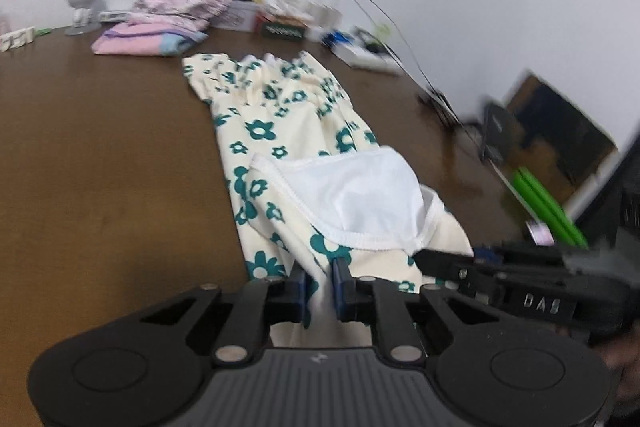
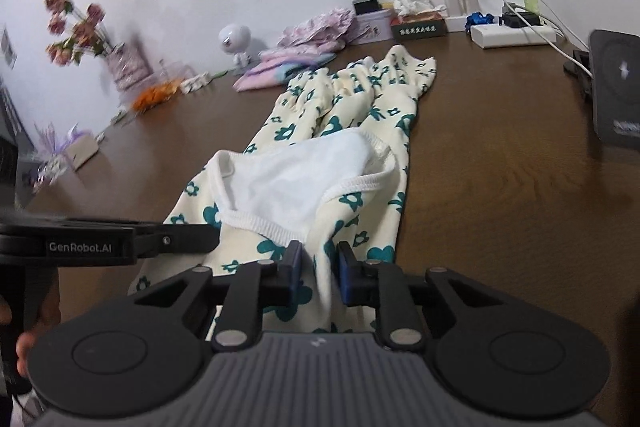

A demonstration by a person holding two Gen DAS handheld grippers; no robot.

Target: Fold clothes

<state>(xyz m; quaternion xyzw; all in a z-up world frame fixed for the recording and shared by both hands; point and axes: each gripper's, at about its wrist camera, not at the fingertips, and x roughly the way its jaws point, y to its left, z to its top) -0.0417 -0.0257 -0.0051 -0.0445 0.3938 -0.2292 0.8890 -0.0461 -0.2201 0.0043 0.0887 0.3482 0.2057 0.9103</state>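
A cream garment with teal flowers [image 1: 280, 115] lies stretched along the brown table [image 1: 100, 155], its gathered end far away. Its near end is lifted, and a white lining [image 1: 360, 195] shows inside the opening. My left gripper [image 1: 319, 287] is shut on a fold of the floral garment's near edge. In the right wrist view the same garment [image 2: 352, 107] runs away from me with the white lining [image 2: 296, 183] exposed. My right gripper [image 2: 319, 271] is shut on another fold of that near edge. Each gripper shows at the side of the other's view.
Folded pink and purple clothes [image 1: 160, 27] sit at the table's far end beside a small white robot figure [image 1: 82, 1]. Boxes, a power strip [image 2: 512, 35] and cables line the wall. A black device [image 2: 616, 87] stands at the right, flowers [image 2: 76, 27] at the left.
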